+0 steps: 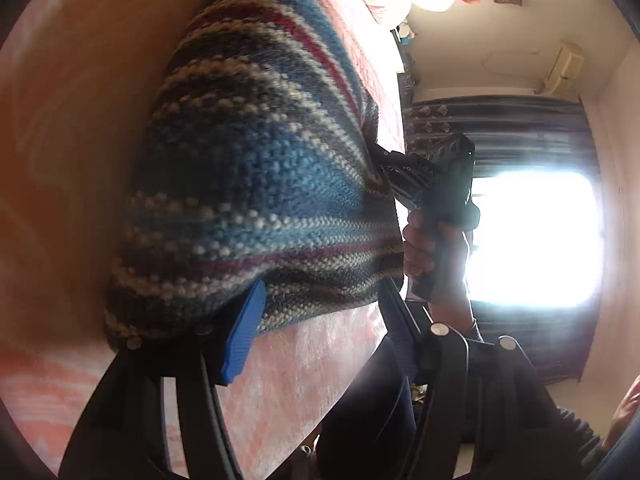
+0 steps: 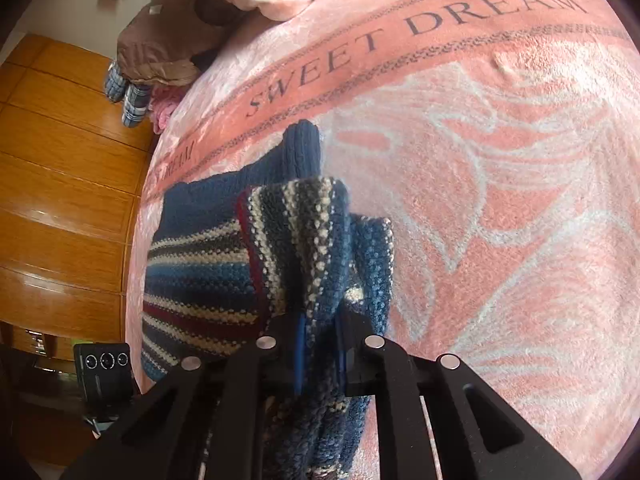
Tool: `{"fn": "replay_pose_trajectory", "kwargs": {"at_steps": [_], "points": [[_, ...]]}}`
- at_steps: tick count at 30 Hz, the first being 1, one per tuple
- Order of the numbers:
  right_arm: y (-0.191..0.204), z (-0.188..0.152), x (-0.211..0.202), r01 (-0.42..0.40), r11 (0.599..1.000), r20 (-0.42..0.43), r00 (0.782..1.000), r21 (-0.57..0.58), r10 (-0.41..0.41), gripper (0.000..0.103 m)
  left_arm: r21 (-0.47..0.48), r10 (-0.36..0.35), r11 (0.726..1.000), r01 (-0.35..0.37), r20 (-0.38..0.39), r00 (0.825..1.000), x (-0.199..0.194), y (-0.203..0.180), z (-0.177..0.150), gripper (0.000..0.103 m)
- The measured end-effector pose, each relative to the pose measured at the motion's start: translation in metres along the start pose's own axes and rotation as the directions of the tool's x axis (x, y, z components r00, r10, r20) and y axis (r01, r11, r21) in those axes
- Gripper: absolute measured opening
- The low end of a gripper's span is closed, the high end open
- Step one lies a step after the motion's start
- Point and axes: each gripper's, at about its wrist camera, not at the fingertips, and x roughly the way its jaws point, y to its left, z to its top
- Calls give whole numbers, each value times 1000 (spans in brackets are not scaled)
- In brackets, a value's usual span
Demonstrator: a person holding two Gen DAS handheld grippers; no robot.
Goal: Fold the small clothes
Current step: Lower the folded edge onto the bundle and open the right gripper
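Right wrist: right gripper [image 2: 318, 354] clamps striped sweater [image 2: 208, 280] | left gripper [image 1: 312, 320] spread apart

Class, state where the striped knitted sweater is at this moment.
In the right wrist view the striped knitted sweater lies left of centre on the pink blanket, one fold pinched in the right gripper, below the "SWEET DREAM" lettering.

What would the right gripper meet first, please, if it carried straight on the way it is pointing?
The right gripper is shut on the striped knit sweater; straight ahead lies more of that sweater, then probably the pink blanket, though depth is unclear.
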Motion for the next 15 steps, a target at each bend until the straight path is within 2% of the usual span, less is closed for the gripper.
{"fn": "replay_pose_trajectory", "kwargs": {"at_steps": [2, 3, 4, 6, 8, 9, 10, 11, 12, 13, 15], "points": [[10, -2, -19, -3, 999, 28, 1000, -33, 4, 25, 46, -40, 998, 42, -37, 999, 0, -21, 6, 59], [13, -5, -31, 23, 999, 61, 998, -43, -20, 31, 84, -53, 995, 57, -47, 997, 3, -35, 11, 59], [18, -9, -43, 34, 997, 93, 995, -64, -28, 31, 118, -66, 990, 71, -42, 997, -2, -46, 15, 61], [33, -24, -60, 12, 993, 100, 995, -121, 0, 31, 158, -79, 984, 77, 9, 997, -9, -66, 26, 68], [50, -44, -63, -24, 983, 58, 998, -182, 35, 31, 155, -34, 988, 22, 75, 997, -12, -69, 45, 75], [56, -54, -58, -25, 978, 29, 999, -209, 32, 30, 136, -2, 991, -8, 76, 997, -11, -62, 54, 75], [59, -63, -50, -27, 972, -2, 1000, -231, 27, 29, 118, 61, 991, -69, 69, 996, -4, -52, 61, 75], [59, -71, -39, -9, 967, -36, 999, -255, 0, 26, 99, 119, 987, -123, 50, 992, -5, -39, 67, 67], [54, -77, -28, 49, 960, -37, 997, -275, -61, 18, 90, 152, 984, -154, 32, 988, -5, -26, 74, 63], [47, -80, -19, 102, 951, -19, 993, -293, -113, 8, 87, 166, 982, -169, 38, 985, -4, -21, 76, 50], [36, -76, -19, 56, 968, -23, 998, -246, -64, 8, 62, 185, 980, -189, 60, 981, -7, -24, 89, 35]]}}
